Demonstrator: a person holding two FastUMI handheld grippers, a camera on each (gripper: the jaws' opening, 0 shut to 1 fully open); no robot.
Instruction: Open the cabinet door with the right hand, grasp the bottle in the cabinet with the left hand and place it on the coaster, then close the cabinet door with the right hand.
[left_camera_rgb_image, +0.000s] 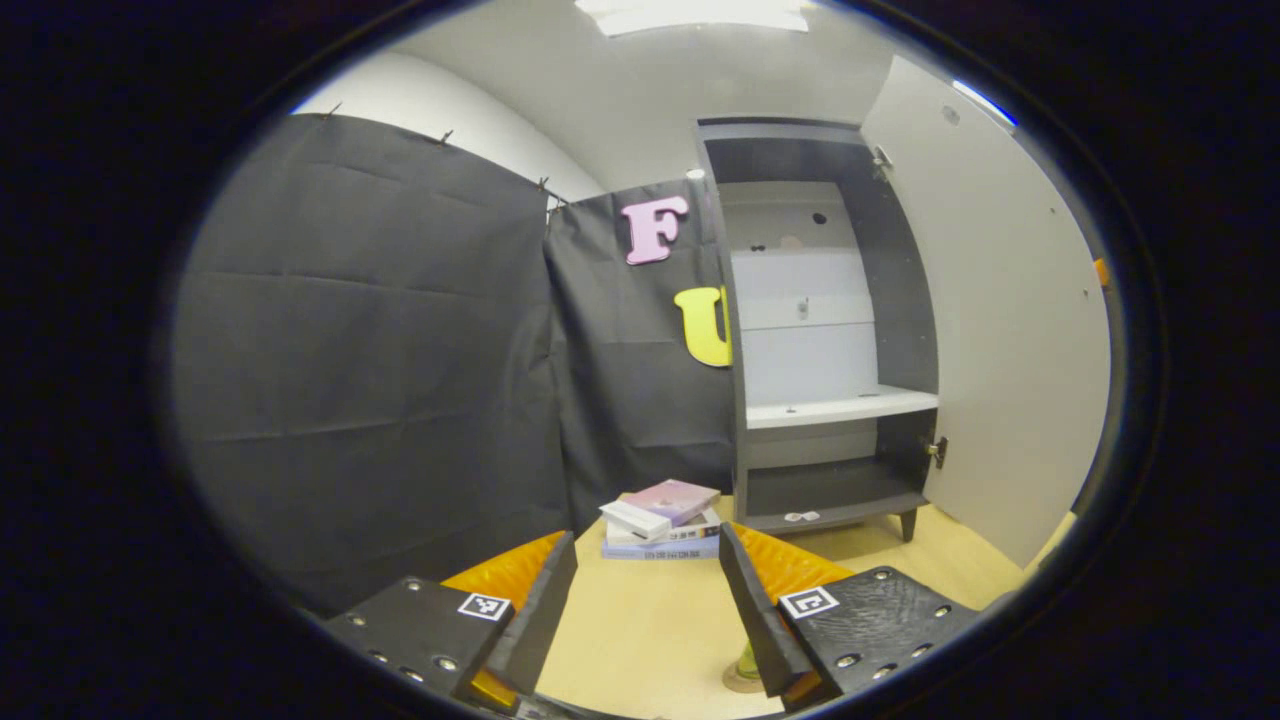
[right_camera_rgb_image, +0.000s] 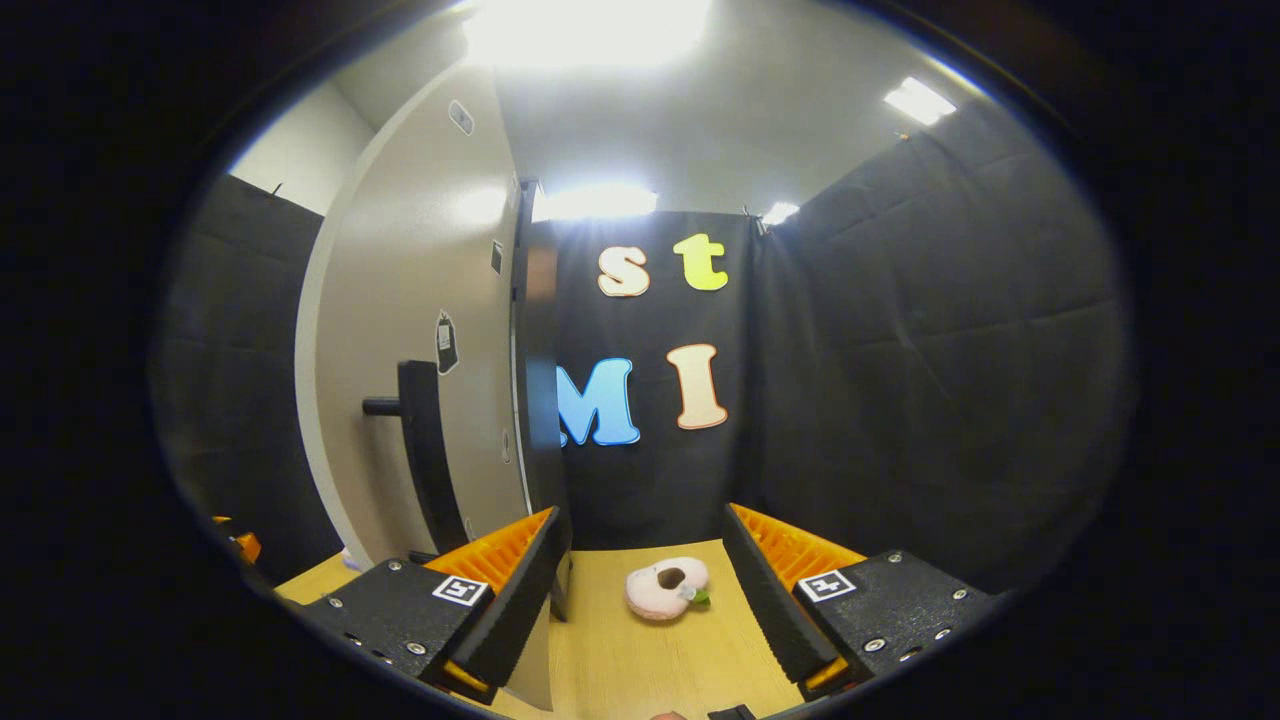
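Left claw (left_camera_rgb_image: 648, 610): spread wide, holding nothing, low over the table (left_camera_rgb_image: 650, 620).
Bottle (left_camera_rgb_image: 748, 662): glimpsed on the coaster (left_camera_rgb_image: 740, 684) near the right finger, well in front of the cabinet (left_camera_rgb_image: 820, 330); placing looks done.
Right claw (right_camera_rgb_image: 648, 600): spread wide, empty, just beside the open door (right_camera_rgb_image: 420, 380).
Handle (right_camera_rgb_image: 425, 450): on the door's outer face.
Advice: push flat behind the handle, swing smoothly toward the cabinet.

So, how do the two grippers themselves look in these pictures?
The left gripper and the right gripper are built alike: two flat, wedge-like fingers with ribbed inner faces. Behind each finger sits a dark, blocky plate with small round screws. Each plate bears a small square black-and-white marker tag. No cables or sleeves are visible.
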